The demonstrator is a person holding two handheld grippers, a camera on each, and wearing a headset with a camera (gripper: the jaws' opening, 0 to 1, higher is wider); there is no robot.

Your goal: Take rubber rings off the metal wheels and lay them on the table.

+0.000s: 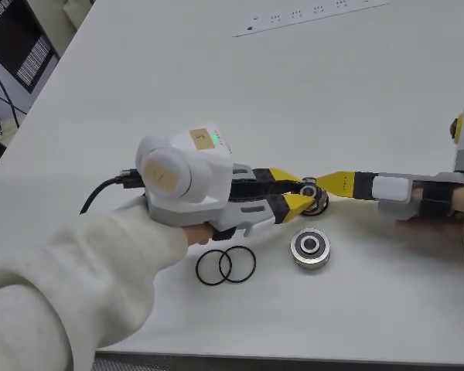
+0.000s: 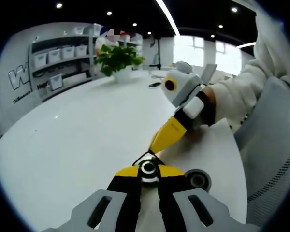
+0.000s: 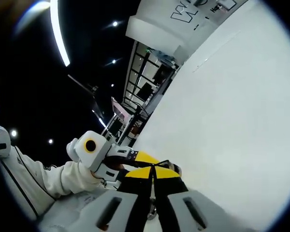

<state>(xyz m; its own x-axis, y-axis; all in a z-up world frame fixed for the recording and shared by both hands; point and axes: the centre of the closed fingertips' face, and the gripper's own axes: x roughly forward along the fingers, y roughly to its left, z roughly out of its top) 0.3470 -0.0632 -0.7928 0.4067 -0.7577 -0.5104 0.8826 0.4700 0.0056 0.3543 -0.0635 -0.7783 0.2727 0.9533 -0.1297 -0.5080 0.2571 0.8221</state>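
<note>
Nearest, a white sleeve [image 1: 77, 286] over the hand that carries the left gripper [image 1: 298, 190]

Just past the cuff, flat on the table [image 1: 178, 93]: two rings [image 1: 226, 265], overlapping at one edge, off any wheel and touched by neither gripper

Just right of them, a second wheel [image 1: 310, 247] lying on its side on the table, close under the jaws but apart from them

Next, the left gripper's jaws: parted only as wide as a wheel [image 2: 149, 167] and clamped on it, one yellow tip against each side, hub facing the left gripper view

Meeting it from the right, the right gripper [image 1: 330, 184]: yellow tips pressed together at the wheel's edge, pinching a ring [image 2: 141, 157]

In the left gripper view, that ring pulled out into a thin black triangle, apex at the right gripper's tips, base still round the wheel, so only partly off

In the right gripper view, own tips tight against each other with barely a line between, the left gripper just beyond and facing them; probably the ring as the dark sliver at the tips, too thin there to be sure

Behind the right gripper, a hand and another white sleeve

Farthest, a power strip [image 1: 309, 15] on the table's far side, well apart from the rest
</note>
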